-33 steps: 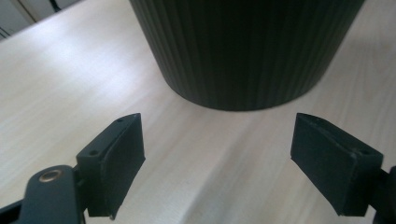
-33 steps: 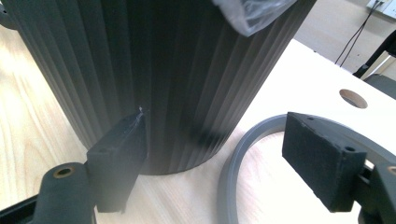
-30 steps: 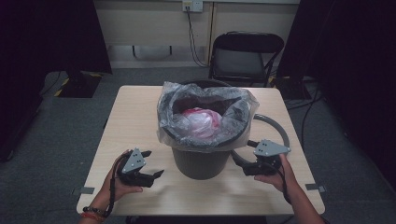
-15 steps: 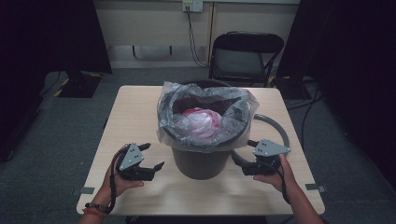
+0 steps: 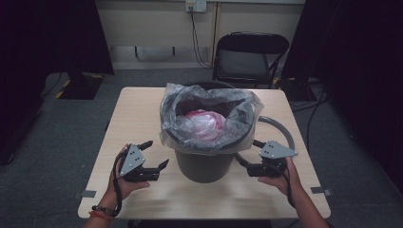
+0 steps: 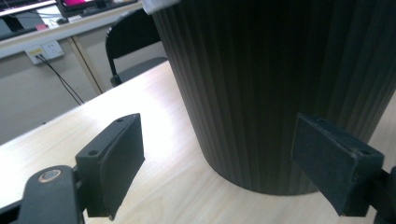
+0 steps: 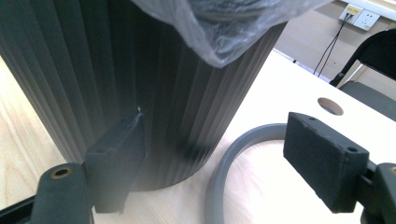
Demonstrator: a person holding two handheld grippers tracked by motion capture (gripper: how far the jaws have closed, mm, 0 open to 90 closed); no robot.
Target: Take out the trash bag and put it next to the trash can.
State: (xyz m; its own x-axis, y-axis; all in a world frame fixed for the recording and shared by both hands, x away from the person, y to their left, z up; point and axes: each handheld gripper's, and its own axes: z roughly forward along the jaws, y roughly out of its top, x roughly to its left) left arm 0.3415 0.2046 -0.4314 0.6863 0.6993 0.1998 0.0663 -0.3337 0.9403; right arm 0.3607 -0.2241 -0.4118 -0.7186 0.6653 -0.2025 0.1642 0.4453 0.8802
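Lab or office room, black curtains [image 5: 52, 38], folding chair [image 5: 249, 57], wall sockets [image 5: 196, 4]

Table [image 5: 142, 118] with bin [image 5: 204, 164], ring [image 5: 280, 130]

Your bin [image 5: 204, 164] looked like matt dark plastic w/ fine vertical ribs; its liner bag [image 5: 209, 107] was thin, crinkly, semi-clear plastic film. Table [image 5: 142, 114] had pale, smooth wood-look laminate. Grey ring [image 7: 224, 172] appeared smooth matt plastic. Your left gripper [image 6: 233, 158] pads [image 6: 119, 163] were matt black, slightly grainy.
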